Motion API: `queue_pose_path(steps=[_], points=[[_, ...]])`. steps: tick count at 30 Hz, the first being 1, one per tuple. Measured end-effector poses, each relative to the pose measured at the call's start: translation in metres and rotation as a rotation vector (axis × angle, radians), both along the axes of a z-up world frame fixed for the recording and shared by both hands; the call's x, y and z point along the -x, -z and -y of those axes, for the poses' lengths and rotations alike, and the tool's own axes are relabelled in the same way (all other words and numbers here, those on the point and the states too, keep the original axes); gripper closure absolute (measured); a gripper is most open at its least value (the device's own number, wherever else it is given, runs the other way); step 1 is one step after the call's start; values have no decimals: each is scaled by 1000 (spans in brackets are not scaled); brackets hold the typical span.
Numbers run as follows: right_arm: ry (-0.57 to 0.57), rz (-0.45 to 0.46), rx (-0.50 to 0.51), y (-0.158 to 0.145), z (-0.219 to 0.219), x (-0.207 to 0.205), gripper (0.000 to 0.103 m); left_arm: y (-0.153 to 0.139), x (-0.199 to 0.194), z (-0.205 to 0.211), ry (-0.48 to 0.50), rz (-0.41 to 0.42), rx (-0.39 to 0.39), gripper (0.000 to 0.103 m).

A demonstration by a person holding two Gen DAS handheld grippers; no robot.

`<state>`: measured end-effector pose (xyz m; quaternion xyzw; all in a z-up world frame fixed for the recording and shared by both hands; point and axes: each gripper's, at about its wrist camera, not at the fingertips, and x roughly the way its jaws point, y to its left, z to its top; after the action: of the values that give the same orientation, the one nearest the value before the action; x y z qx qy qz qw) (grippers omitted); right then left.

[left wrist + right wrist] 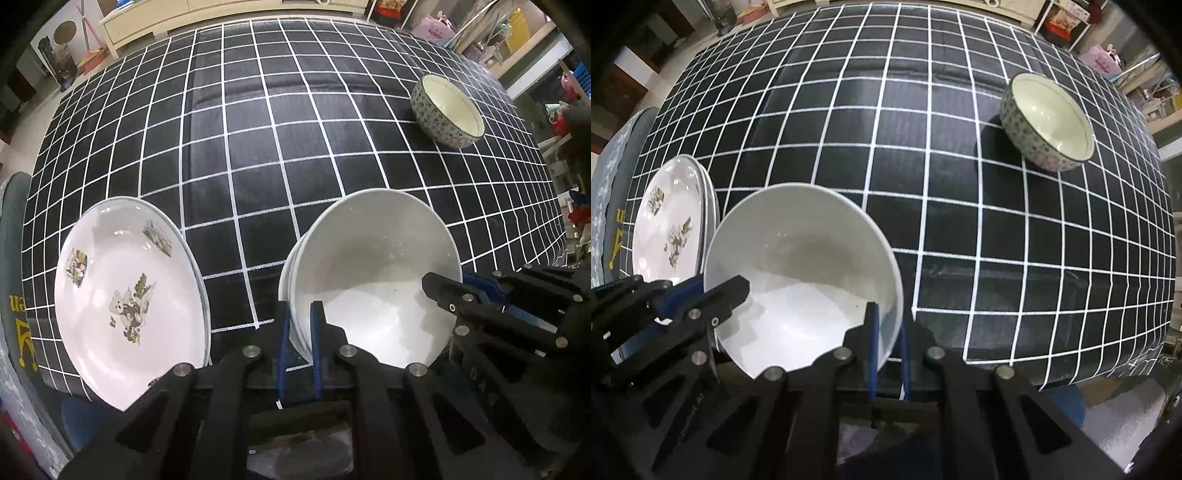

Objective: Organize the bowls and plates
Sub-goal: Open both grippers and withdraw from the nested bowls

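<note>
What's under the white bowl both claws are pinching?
Under the white bowl, further white rims show at its left edge, so it sits nested in a stack. The left claw and right claw pinch opposite rims. How many bowls lie beneath is hidden.

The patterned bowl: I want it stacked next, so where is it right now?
The patterned bowl stands alone, upright, at the far right of the checked tablecloth in both wrist views, well beyond the white bowls both grippers hold.
</note>
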<state>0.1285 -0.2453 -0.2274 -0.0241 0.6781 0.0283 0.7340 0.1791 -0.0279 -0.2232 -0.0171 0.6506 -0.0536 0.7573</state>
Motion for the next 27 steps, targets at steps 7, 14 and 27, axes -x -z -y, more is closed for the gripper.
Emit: queue_pose_path(steps=[7, 14, 27], points=[[-14, -3, 11, 6, -1, 0, 90, 2, 2, 1, 17, 0, -23, 93], [-30, 7, 24, 6, -4, 3, 89, 2, 3, -1, 24, -7, -25, 93], [4, 47, -70, -21, 9, 6, 89, -28, 1, -4, 39, 29, 34, 85]])
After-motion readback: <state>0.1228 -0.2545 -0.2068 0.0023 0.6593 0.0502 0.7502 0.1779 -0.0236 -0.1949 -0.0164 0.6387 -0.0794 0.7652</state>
